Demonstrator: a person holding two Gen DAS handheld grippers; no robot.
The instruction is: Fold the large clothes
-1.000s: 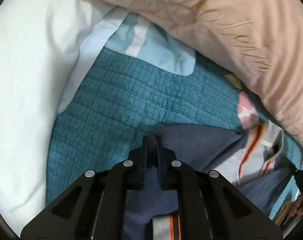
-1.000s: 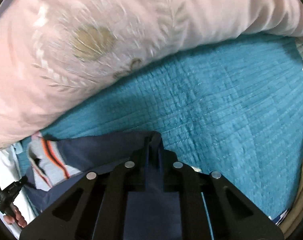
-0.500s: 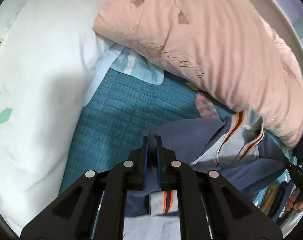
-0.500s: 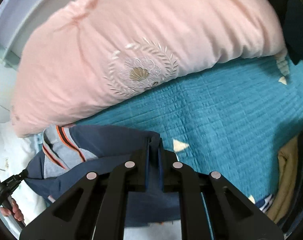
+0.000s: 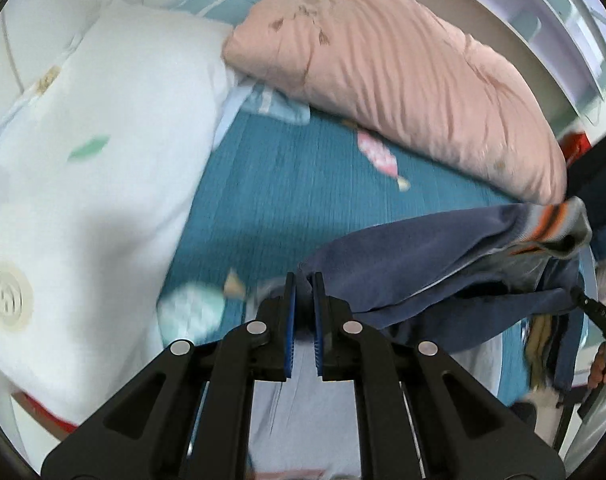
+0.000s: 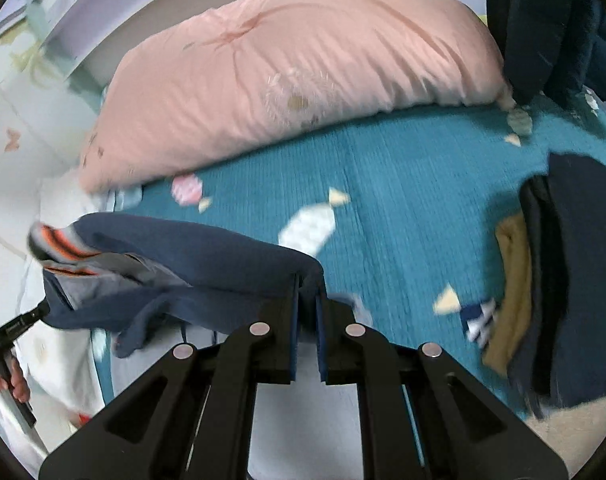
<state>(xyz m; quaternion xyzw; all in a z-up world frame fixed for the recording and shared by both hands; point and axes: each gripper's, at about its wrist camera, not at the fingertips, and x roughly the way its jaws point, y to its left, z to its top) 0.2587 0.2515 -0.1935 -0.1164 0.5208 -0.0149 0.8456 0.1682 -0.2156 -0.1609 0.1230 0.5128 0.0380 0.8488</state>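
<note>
I've got the navy top (image 5: 423, 264) strung between both grippers, lifted off the teal quilt (image 5: 303, 184), which I use as my ref. L gripper (image 5: 303, 280) has its jaws nearly together, pinching one shoulder edge of the top; R gripper (image 6: 307, 284) same, narrow, clamped on the other edge. Only the L view shows the white pillow (image 5: 103, 160) at the quilt's left side and the other hand (image 5: 605, 364) at far right. Only the R view shows the folded stack, navy and tan (image 6: 551, 280), on the quilt's right side, plus a dark jacket (image 6: 543, 20) hanging above the quilt's far right corner. Pink pillow (image 6: 295, 64) lies along the quilt's far edge in both. Vs a sec ago: both grippers have risen and pulled back, the top's grey-orange collar (image 6: 59, 244) is now off the quilt, and far more of the quilt shows under it.
</note>
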